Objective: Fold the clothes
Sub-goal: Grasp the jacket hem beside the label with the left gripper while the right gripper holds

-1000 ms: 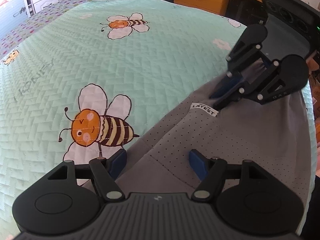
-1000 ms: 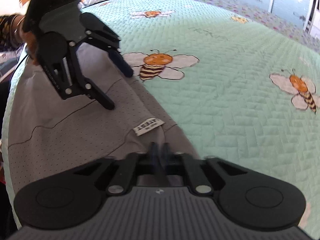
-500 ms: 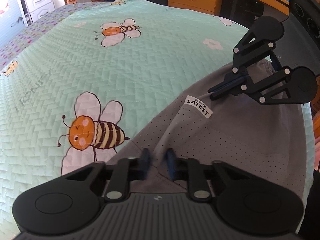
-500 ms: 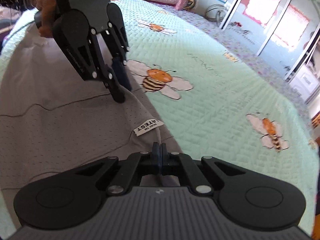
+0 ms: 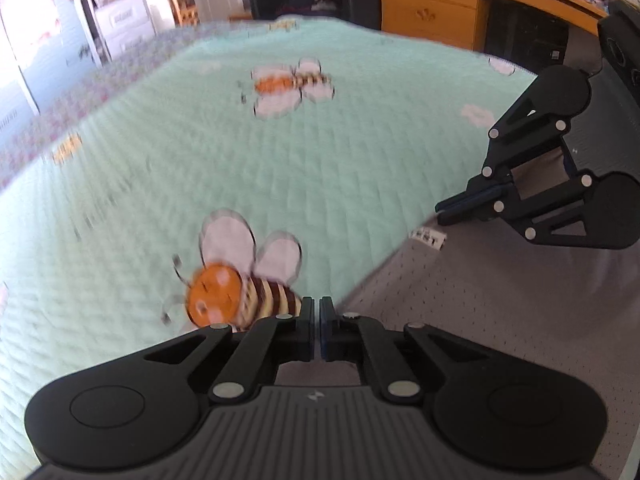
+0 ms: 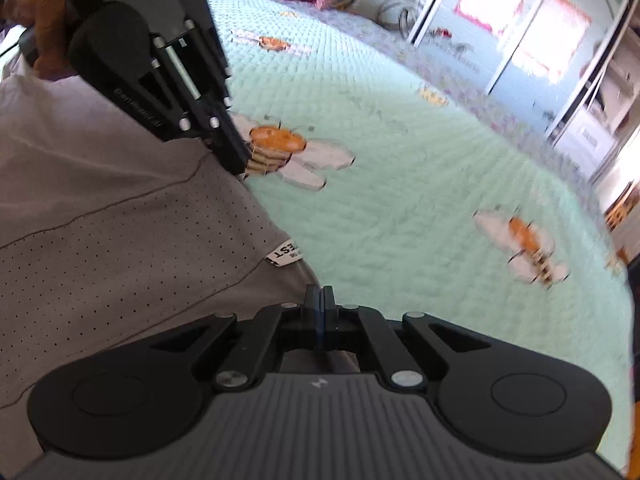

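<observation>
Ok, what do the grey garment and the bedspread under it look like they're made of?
Grey garment: looks like a thin synthetic sports knit, matte, one panel dotted with tiny perforations; a white woven label sits at its edge. Bedspread: seemingly quilted cotton or a blend, pale green, zigzag stitching, printed or appliqué bees; blur leaves it open.
</observation>
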Demonstrator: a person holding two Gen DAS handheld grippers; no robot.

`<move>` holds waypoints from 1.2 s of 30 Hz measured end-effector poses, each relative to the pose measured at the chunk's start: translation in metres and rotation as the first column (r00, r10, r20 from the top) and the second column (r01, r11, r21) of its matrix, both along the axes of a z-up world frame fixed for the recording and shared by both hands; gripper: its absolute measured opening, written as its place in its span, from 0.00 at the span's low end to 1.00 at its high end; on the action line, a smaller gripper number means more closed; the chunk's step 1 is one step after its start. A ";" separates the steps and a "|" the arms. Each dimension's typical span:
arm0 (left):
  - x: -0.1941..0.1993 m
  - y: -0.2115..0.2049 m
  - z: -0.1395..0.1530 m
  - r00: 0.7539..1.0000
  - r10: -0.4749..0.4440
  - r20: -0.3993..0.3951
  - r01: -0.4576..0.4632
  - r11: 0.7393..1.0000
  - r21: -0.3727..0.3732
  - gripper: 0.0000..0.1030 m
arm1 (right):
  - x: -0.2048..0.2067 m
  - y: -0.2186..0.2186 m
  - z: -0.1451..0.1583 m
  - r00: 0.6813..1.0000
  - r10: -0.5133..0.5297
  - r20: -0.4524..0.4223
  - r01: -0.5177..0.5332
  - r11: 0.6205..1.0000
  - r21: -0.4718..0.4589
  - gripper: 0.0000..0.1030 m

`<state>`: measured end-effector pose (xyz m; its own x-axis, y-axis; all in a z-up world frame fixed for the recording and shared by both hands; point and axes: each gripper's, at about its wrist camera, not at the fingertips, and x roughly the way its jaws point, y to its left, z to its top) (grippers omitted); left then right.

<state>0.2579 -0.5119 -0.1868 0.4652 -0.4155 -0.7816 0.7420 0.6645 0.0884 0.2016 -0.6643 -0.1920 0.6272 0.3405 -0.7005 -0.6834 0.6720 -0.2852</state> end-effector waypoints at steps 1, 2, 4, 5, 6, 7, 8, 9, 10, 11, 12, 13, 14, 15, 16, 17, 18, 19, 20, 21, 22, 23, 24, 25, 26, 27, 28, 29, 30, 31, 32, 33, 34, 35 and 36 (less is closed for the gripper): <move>-0.002 0.002 -0.001 1.000 -0.004 -0.006 0.004 1.000 -0.006 0.02 | 0.000 -0.003 0.000 1.000 -0.009 -0.011 0.009 1.000 0.023 0.00; -0.004 0.003 0.000 1.000 -0.011 -0.011 0.011 1.000 -0.016 0.02 | 0.001 -0.006 0.000 1.000 -0.013 -0.019 0.013 0.999 0.043 0.00; -0.008 0.006 0.001 1.000 -0.020 -0.009 0.019 0.999 -0.029 0.04 | -0.003 -0.009 0.001 0.999 -0.012 -0.030 0.014 0.998 0.069 0.00; -0.009 0.005 0.002 1.000 -0.018 0.004 0.018 1.000 -0.026 0.04 | -0.004 -0.009 -0.001 0.999 -0.011 -0.033 0.013 0.998 0.058 0.00; -0.011 0.004 0.004 1.000 -0.012 0.024 0.013 1.000 -0.020 0.04 | -0.006 -0.009 -0.002 0.999 -0.010 -0.035 0.012 0.999 0.047 0.00; -0.014 0.003 0.006 0.999 -0.003 0.048 0.004 1.000 -0.018 0.04 | -0.006 -0.010 -0.001 0.999 -0.021 -0.030 0.023 0.998 0.057 0.01; -0.016 0.003 0.009 0.998 0.004 0.061 -0.003 1.000 -0.030 0.04 | -0.007 -0.012 0.000 0.999 -0.033 -0.025 0.034 0.997 0.067 0.01; -0.017 0.003 0.012 0.998 0.006 0.058 -0.003 0.999 -0.046 0.05 | -0.008 -0.013 0.001 0.999 -0.044 -0.020 0.046 0.996 0.077 0.02; -0.019 0.003 0.014 0.998 0.004 0.057 -0.001 0.999 -0.046 0.06 | -0.007 -0.016 0.004 0.998 -0.058 -0.033 0.061 0.992 0.114 0.04; -0.020 0.003 0.014 0.998 0.000 0.061 0.002 0.999 -0.035 0.10 | -0.006 -0.020 0.008 0.996 -0.071 -0.047 0.078 0.986 0.151 0.05; -0.022 0.003 0.014 0.998 -0.003 0.065 0.005 1.000 -0.023 0.13 | -0.006 -0.023 0.011 0.995 -0.083 -0.062 0.094 0.978 0.187 0.11; -0.023 0.004 0.013 0.998 -0.010 0.057 0.011 1.000 -0.016 0.15 | -0.006 -0.026 0.014 0.993 -0.078 -0.083 0.095 0.969 0.226 0.23; -0.023 0.006 0.010 0.999 -0.019 0.039 0.020 1.000 -0.013 0.18 | -0.004 -0.027 0.014 0.993 -0.070 -0.100 0.092 0.966 0.243 0.28; -0.023 0.008 0.008 0.999 -0.029 0.021 0.029 1.000 -0.010 0.19 | -0.003 -0.028 0.015 0.991 -0.060 -0.116 0.089 0.962 0.260 0.33; -0.023 0.009 0.005 0.999 -0.041 0.005 0.041 0.999 -0.006 0.19 | -0.002 -0.026 0.014 0.991 -0.052 -0.122 0.080 0.967 0.242 0.33; -0.022 0.010 0.003 0.998 -0.054 -0.010 0.054 0.999 -0.001 0.20 | 0.001 -0.023 0.011 0.991 -0.046 -0.125 0.072 0.975 0.212 0.33; -0.022 0.009 0.001 0.998 -0.064 -0.012 0.064 0.998 0.009 0.23 | 0.003 -0.022 0.008 0.990 -0.039 -0.133 0.064 0.979 0.194 0.33; -0.021 0.007 -0.001 0.997 -0.072 -0.004 0.072 0.997 0.023 0.25 | 0.005 -0.020 0.006 0.990 -0.031 -0.139 0.056 0.983 0.177 0.33; -0.019 0.005 -0.003 0.997 -0.073 0.000 0.073 0.997 0.030 0.27 | 0.003 -0.019 0.007 0.991 -0.031 -0.128 0.053 0.983 0.174 0.33; -0.017 0.004 -0.005 0.997 -0.071 0.002 0.071 0.997 0.031 0.29 | 0.002 -0.018 0.007 0.993 -0.030 -0.116 0.050 0.984 0.170 0.33; -0.014 0.003 -0.005 0.998 -0.069 0.001 0.069 0.997 0.027 0.30 | 0.001 -0.017 0.008 0.994 -0.029 -0.104 0.047 0.985 0.167 0.33; -0.012 0.002 -0.005 0.998 -0.069 -0.004 0.069 0.997 0.020 0.30 | -0.001 -0.016 0.009 0.995 -0.029 -0.092 0.044 0.986 0.163 0.33; -0.010 0.002 -0.006 0.997 -0.071 -0.010 0.071 0.997 0.014 0.29 | -0.002 -0.016 0.010 0.996 -0.028 -0.080 0.040 0.986 0.160 0.31; -0.009 0.001 -0.006 0.997 -0.072 -0.016 0.072 0.997 0.008 0.29 | -0.003 -0.015 0.011 0.997 -0.027 -0.068 0.037 0.987 0.156 0.20; -0.009 0.000 -0.007 0.997 -0.077 -0.016 0.077 0.997 0.005 0.24 | -0.004 -0.014 0.012 0.998 -0.026 -0.056 0.034 0.988 0.153 0.10; -0.011 -0.002 -0.008 0.997 -0.083 -0.007 0.083 0.996 0.010 0.14 | -0.006 -0.013 0.013 0.999 -0.025 -0.044 0.032 0.988 0.149 0.01; -0.014 -0.004 -0.009 0.996 -0.089 0.007 0.089 0.996 0.018 0.10 | -0.007 -0.012 0.013 0.999 -0.024 -0.032 0.029 0.989 0.146 0.01; -0.018 -0.006 -0.010 0.995 -0.094 0.028 0.093 0.995 0.029 0.04 | -0.008 -0.011 0.014 1.000 -0.023 -0.020 0.026 0.990 0.142 0.01; -0.022 -0.009 -0.010 0.994 -0.094 0.060 0.092 0.995 0.041 0.01 | -0.009 -0.010 0.015 1.000 -0.022 -0.008 0.023 0.990 0.138 0.01; -0.026 -0.011 -0.009 0.992 -0.088 0.094 0.084 0.995 0.047 0.00 | -0.011 -0.009 0.016 1.000 -0.021 0.004 0.020 0.991 0.134 0.00; -0.029 -0.013 -0.005 0.989 -0.076 0.124 0.071 0.996 0.044 0.00 | -0.012 -0.008 0.017 1.000 -0.020 0.016 0.018 0.991 0.131 0.00; -0.031 -0.013 0.000 0.987 -0.061 0.151 0.056 0.998 0.035 0.00 | -0.013 -0.007 0.018 0.999 -0.019 0.028 0.015 0.992 0.127 0.00; -0.032 -0.013 0.006 0.983 -0.044 0.178 0.041 0.999 0.020 0.00 | -0.015 -0.008 0.022 0.999 -0.029 0.043 0.023 0.991 0.134 0.00; -0.033 -0.012 0.013 0.979 -0.027 0.204 0.027 1.000 0.002 0.00 | -0.016 -0.010 0.027 0.998 -0.039 0.058 0.030 0.990 0.140 0.00; -0.033 -0.012 0.018 0.976 -0.020 0.216 0.023 1.000 -0.011 0.00 | -0.018 -0.011 0.031 0.996 -0.049 0.073 0.038 0.988 0.147 0.00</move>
